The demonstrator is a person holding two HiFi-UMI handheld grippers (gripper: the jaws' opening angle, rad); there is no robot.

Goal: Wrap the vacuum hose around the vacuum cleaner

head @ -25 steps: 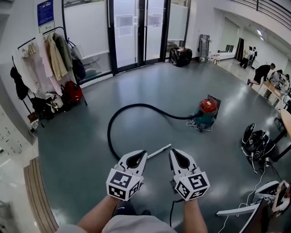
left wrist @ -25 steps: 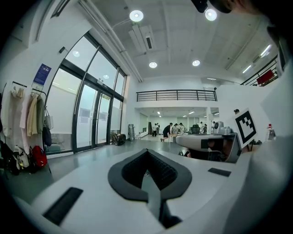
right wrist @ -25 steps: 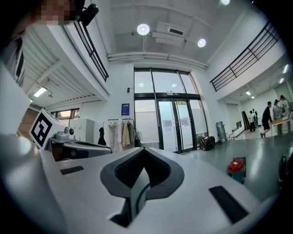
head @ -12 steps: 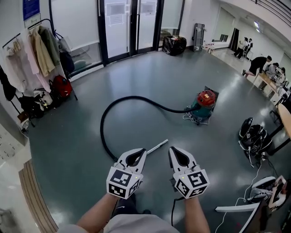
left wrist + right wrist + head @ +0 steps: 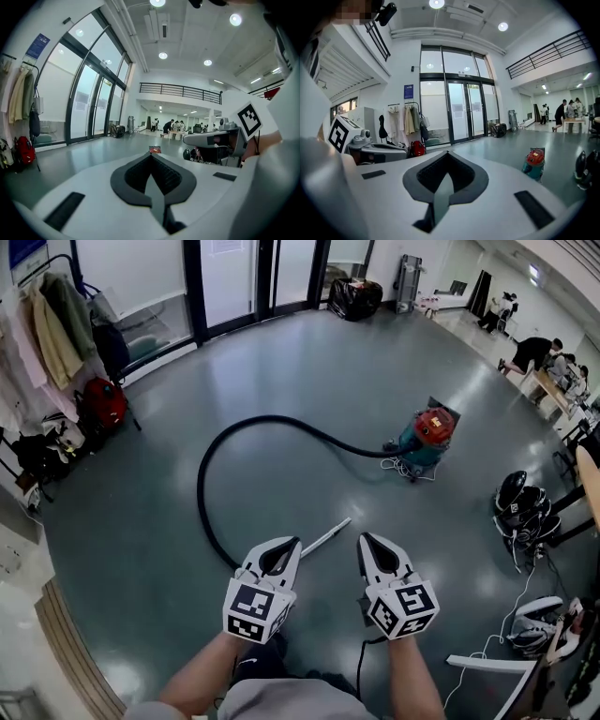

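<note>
A red-topped teal vacuum cleaner point(image 5: 424, 440) stands on the grey floor at the right, and it shows too as the vacuum cleaner point(image 5: 534, 163) in the right gripper view. Its black hose point(image 5: 216, 454) runs left in a wide loop and ends in a silver wand point(image 5: 328, 537) lying on the floor. My left gripper point(image 5: 289, 546) and right gripper point(image 5: 367, 542) are held side by side in front of me, above the floor near the wand's end. Both are shut and hold nothing.
A coat rack point(image 5: 52, 329) with clothes and a red bag point(image 5: 101, 403) stands at the left by the glass doors. Black gear point(image 5: 521, 507) and cables lie on the floor at the right. People stand at tables point(image 5: 548, 371) in the far right corner.
Both grippers have moved forward over the floor with me, still shut. The hose loop and the vacuum cleaner now lie closer and lower in the head view.
</note>
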